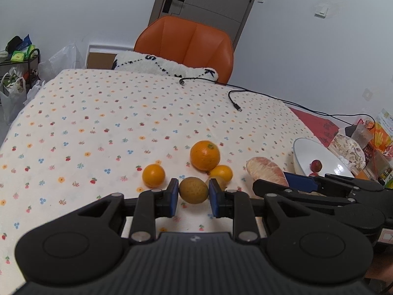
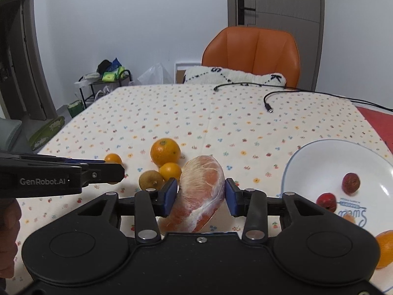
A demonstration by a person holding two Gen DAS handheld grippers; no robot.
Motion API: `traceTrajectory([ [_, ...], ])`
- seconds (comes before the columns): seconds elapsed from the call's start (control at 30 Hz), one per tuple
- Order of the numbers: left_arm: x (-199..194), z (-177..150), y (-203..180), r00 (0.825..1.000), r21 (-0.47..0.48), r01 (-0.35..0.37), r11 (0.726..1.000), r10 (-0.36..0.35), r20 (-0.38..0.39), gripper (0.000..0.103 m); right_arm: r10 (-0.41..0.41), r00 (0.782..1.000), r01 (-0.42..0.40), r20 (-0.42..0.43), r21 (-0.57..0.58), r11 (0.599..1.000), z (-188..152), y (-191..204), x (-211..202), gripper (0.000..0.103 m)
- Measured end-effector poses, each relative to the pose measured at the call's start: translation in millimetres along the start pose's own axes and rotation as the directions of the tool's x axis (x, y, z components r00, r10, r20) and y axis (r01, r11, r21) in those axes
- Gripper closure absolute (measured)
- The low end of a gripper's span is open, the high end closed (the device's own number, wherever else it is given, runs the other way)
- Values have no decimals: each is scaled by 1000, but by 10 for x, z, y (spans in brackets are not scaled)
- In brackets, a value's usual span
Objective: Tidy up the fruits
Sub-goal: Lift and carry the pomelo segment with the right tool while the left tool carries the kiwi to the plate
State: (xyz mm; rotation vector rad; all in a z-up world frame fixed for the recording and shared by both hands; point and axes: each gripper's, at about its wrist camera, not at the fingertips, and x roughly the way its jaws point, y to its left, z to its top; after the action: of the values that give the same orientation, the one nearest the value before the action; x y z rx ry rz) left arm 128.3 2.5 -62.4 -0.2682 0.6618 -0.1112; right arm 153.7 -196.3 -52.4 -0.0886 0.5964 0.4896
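My left gripper (image 1: 194, 196) is shut on a round brown-green fruit (image 1: 193, 190) just above the flowered tablecloth (image 1: 98, 123). Close behind it lie a large orange (image 1: 205, 154), a small orange to the left (image 1: 153, 175) and another to the right (image 1: 222, 172), with a second brown fruit (image 2: 150, 179) in front of it. My right gripper (image 2: 201, 196) is shut on a film-wrapped peeled pomelo wedge (image 2: 200, 191), to the right of the group. A white bowl (image 2: 319, 159) at the right holds two red fruits (image 2: 351, 183) and an orange (image 2: 386, 248).
Two black cables (image 1: 245, 93) trail across the far right of the table. An orange chair (image 1: 189, 41) with a fluffy white cushion (image 1: 159, 65) stands at the far edge. Snack packets and a red mat (image 1: 316, 123) crowd the right edge beyond the bowl.
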Motion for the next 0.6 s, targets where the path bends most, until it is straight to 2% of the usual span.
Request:
traceTrajectory([
  [0.6,-78,95,-405,998,64,44,997,-46,32,78,-31,997,28,70,53,998,7,-287,-392,63],
])
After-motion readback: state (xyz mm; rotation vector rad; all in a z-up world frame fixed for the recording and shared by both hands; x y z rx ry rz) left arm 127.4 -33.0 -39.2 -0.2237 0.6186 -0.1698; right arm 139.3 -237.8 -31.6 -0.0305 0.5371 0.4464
